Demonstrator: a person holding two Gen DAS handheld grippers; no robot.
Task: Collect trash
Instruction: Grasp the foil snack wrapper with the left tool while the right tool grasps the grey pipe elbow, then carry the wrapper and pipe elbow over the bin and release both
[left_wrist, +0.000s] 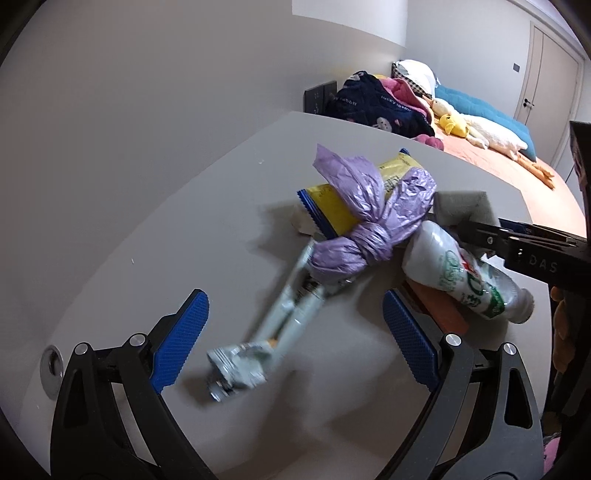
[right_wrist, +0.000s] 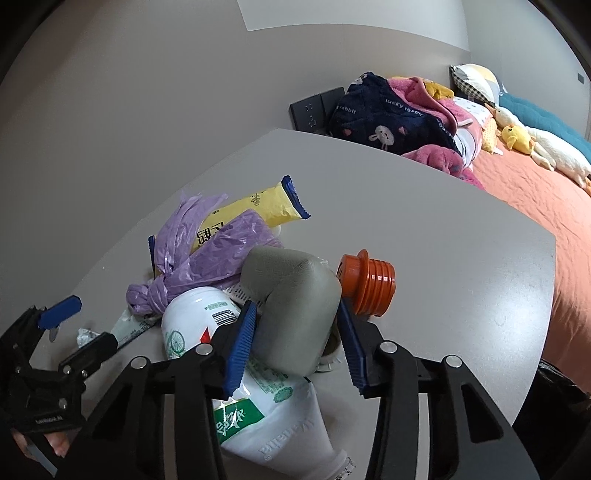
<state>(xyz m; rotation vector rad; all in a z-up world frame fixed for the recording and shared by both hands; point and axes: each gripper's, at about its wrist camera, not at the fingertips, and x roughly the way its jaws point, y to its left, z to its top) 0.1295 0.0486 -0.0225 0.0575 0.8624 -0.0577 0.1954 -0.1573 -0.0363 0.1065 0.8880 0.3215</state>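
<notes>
A pile of trash lies on the grey table (left_wrist: 155, 240). A crumpled pale tube (left_wrist: 280, 321) lies between the open jaws of my left gripper (left_wrist: 295, 339), untouched. Behind it are a knotted purple bag (left_wrist: 365, 221), a yellow snack packet (left_wrist: 332, 199) and a white plastic bottle (left_wrist: 461, 273). My right gripper (right_wrist: 299, 336) is shut on a grey foam block (right_wrist: 295, 306) above the white bottle (right_wrist: 236, 387). An orange ribbed stopper (right_wrist: 365, 284) sits just beyond the right fingertip. The purple bag (right_wrist: 207, 258) and yellow packet (right_wrist: 258, 206) lie to the left.
A bed with an orange sheet (right_wrist: 535, 206), piled clothes (right_wrist: 391, 118) and plush toys (right_wrist: 524, 144) lies beyond the table's far edge. A black wall socket (right_wrist: 314, 110) is on the wall behind. A metal grommet (left_wrist: 51, 369) is set in the table at the left.
</notes>
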